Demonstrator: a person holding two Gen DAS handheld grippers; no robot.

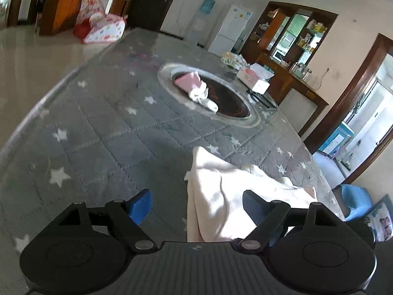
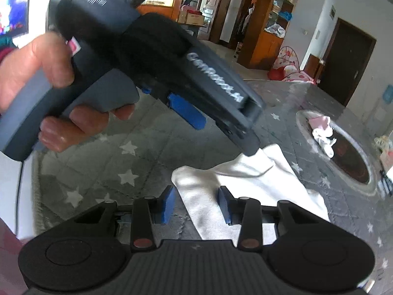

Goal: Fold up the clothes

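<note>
Table (image 1: pixel 103 132) takes up most of both views, covered in a grey quilted cloth with white stars; a round glass turntable (image 1: pixel 253 120) sits at its middle with a dark centre. Cream garment (image 1: pixel 221 196) lies on the cloth at the near side of the table, rumpled, partly in sun and partly in shade; in the right wrist view it spreads from just ahead of the fingers toward the turntable, one corner peaked up under the tip of the other tool. Left gripper (image 1: pixel 196 209) is just above the garment's near edge, jaws spread wide, nothing between them: left blue pad (image 1: pixel 140 207) is over bare cloth, the right one over the garment. Can't tell whether either pad touches the fabric. The right wrist view also shows the left tool's grey body crossing the upper left, a hand (image 2: pixel 36 86) wrapped around its grip, its nose right at the raised corner of the garment. Right gripper (image 2: pixel 196 204) has jaws parted too, narrower gap, empty, with the garment's near-left part lying in the gap ahead of the blue pads (image 2: pixel 168 204). A second, smaller item, a pink and white bundle of clothing (image 1: pixel 196 87), sits on the turntable, well apart from the cream garment. Past it a flat white box (image 1: pixel 255 77) rests on the table's far edge. Off the table: white fridge (image 1: pixel 231 29) against the far wall, pink patterned cushion thing (image 1: pixel 103 24) on the floor.
</note>
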